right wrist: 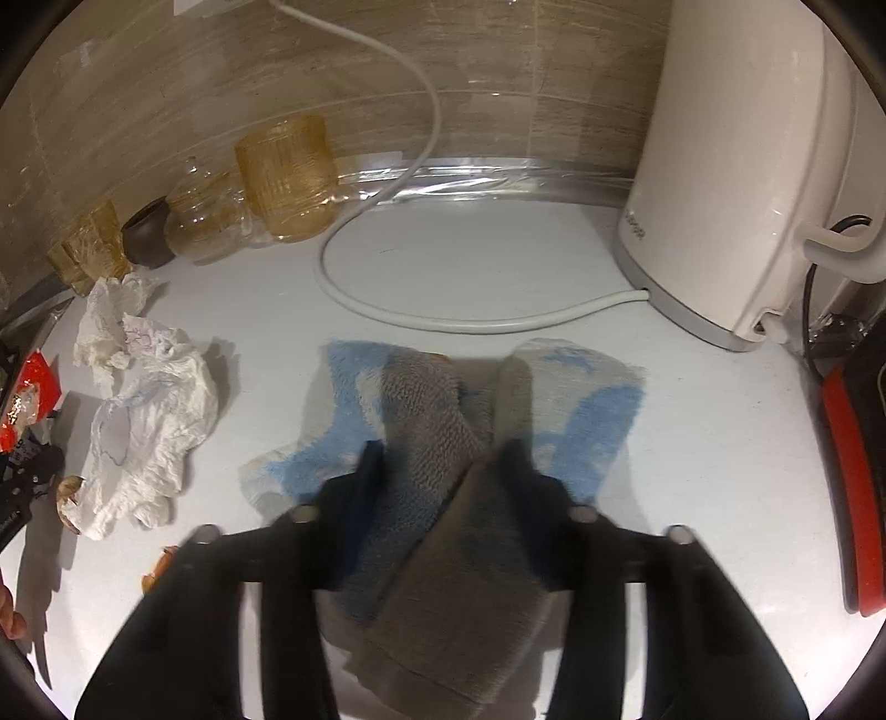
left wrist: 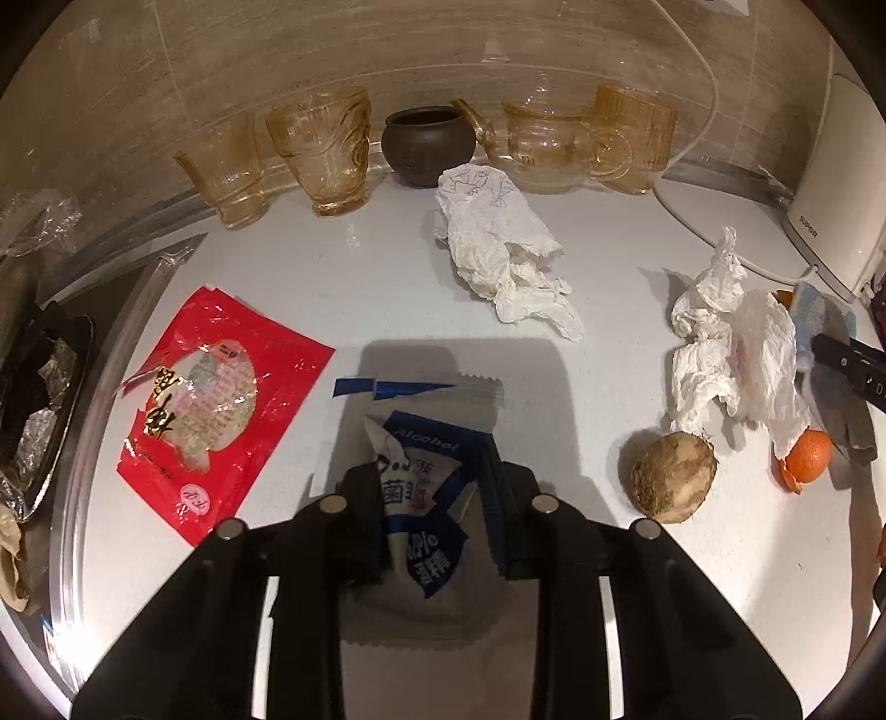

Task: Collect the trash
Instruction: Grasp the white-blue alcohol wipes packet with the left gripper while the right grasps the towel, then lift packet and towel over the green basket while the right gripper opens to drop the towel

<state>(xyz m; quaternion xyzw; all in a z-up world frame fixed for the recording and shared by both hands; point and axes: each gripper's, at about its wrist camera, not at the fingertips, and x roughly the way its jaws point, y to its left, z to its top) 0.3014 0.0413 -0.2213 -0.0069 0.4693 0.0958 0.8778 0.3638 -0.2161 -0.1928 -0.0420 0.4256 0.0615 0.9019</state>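
The left gripper (left wrist: 426, 515) has its fingers pinched on the alcohol wipe packet (left wrist: 423, 443), which lies on the white counter (left wrist: 343, 266) just right of the red wrapper (left wrist: 213, 410), its long axis running away along the fingers. The right gripper (right wrist: 443, 487) is clamped on the blue-grey cloth (right wrist: 437, 443), far right of that wrapper, leaving crumpled tissues (left wrist: 504, 255) between them.

We note a white countertop (left wrist: 387, 277) against a beige striped tile wall (left wrist: 332, 50), with a clear sealing strip (right wrist: 498, 177) along their joint.
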